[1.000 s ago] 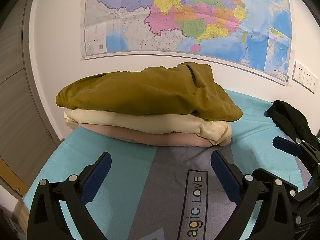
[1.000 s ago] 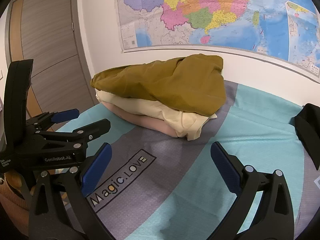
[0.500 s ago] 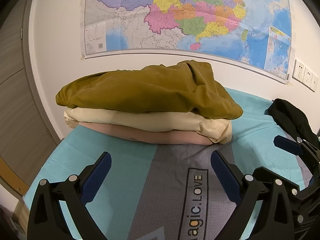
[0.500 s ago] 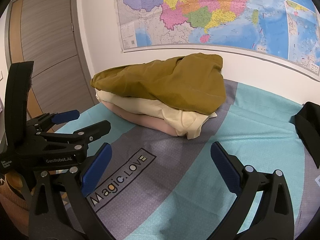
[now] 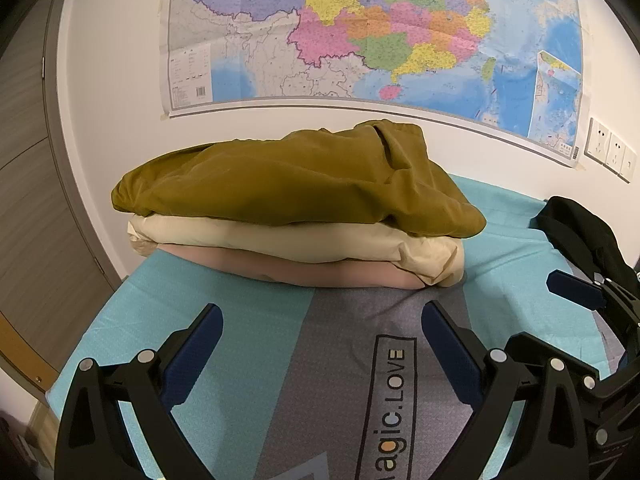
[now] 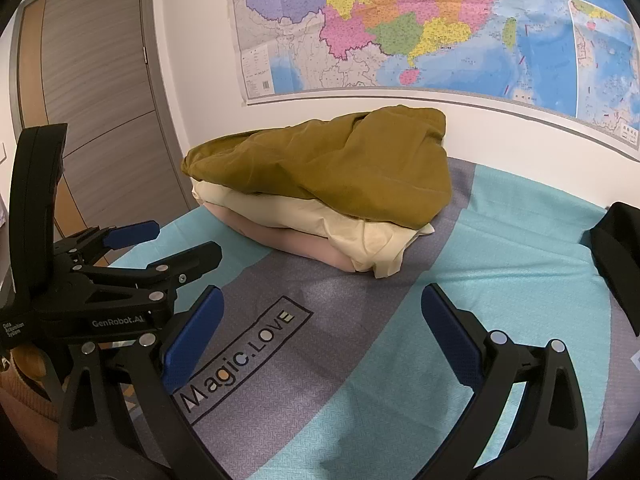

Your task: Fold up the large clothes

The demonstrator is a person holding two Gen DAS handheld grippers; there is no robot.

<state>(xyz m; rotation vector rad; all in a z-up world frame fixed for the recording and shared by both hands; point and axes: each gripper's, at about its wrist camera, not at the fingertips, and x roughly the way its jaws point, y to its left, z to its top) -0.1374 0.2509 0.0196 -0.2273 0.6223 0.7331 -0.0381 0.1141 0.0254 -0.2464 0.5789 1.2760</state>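
Heads up: that stack by the wall is your weak spot. The mustard-brown garment (image 5: 296,188) sits lumpy on top of the cream one (image 5: 296,240) and the pink one (image 5: 320,274), overhanging on the right, so if you bump or tug it, the whole pile probably slumps. The unfolded black garment (image 5: 580,232) lies well apart at the right edge of the bed (image 5: 224,300). Your left hand-held gripper (image 5: 320,348) and right hand-held gripper (image 6: 320,340) are both spread wide, holding nothing, hovering over the bedspread.

Matt cloth stack (image 5: 296,216) on woven sheet (image 5: 248,340) — glossy paper map (image 5: 360,32), wood-grain door (image 6: 100,80).
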